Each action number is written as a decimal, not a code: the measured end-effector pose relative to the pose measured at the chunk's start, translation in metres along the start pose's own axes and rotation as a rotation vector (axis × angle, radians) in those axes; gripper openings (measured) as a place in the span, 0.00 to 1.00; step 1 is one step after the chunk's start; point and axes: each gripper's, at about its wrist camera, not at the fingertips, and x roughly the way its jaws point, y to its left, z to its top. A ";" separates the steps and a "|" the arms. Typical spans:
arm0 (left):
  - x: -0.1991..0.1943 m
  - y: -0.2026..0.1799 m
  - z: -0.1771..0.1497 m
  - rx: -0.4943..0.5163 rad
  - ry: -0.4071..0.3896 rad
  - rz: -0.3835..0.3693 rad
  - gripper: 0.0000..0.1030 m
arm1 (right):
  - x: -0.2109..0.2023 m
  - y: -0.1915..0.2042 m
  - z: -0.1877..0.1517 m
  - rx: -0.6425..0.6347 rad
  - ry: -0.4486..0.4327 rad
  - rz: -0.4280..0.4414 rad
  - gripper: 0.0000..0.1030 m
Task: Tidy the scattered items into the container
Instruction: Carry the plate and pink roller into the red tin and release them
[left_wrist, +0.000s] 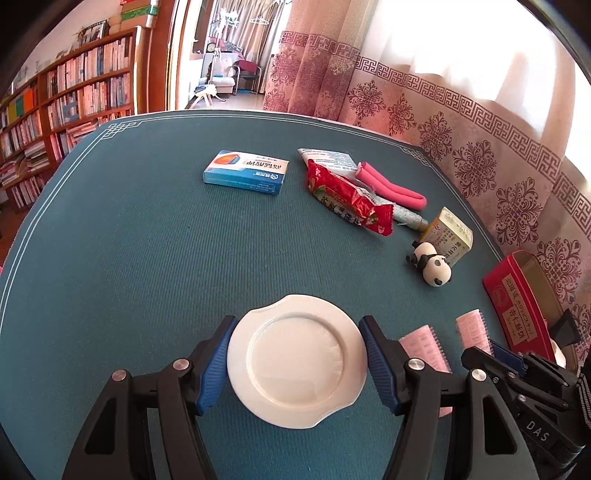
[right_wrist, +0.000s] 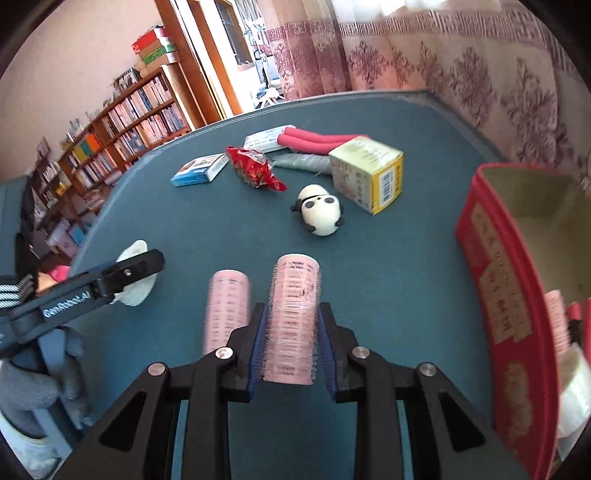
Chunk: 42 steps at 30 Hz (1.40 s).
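Two wrist fisheyes, both angled down over a teal table (left_wrist: 129, 240).

The left wrist view looks forward between its own fingers, close over a white plate (left_wrist: 297, 360), towards curtains and a bookshelf. The right wrist view sits further right, close by the red box (right_wrist: 495, 280). Both share the panda figurine (left_wrist: 432, 266) (right_wrist: 320, 214), blue medicine box (left_wrist: 245, 171) (right_wrist: 199, 170), red snack packet (left_wrist: 347, 195) (right_wrist: 255, 170) and pink hair rollers (left_wrist: 424, 345) (right_wrist: 226, 306).
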 end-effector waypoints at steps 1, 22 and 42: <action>-0.003 -0.004 -0.003 0.008 -0.001 -0.006 0.66 | -0.003 0.002 -0.001 -0.012 -0.005 -0.008 0.29; -0.033 -0.077 -0.029 0.140 -0.004 -0.066 0.66 | -0.092 -0.034 -0.026 0.071 -0.175 -0.016 0.29; -0.037 -0.139 -0.042 0.234 0.006 -0.114 0.66 | -0.142 -0.157 -0.057 0.288 -0.228 -0.192 0.29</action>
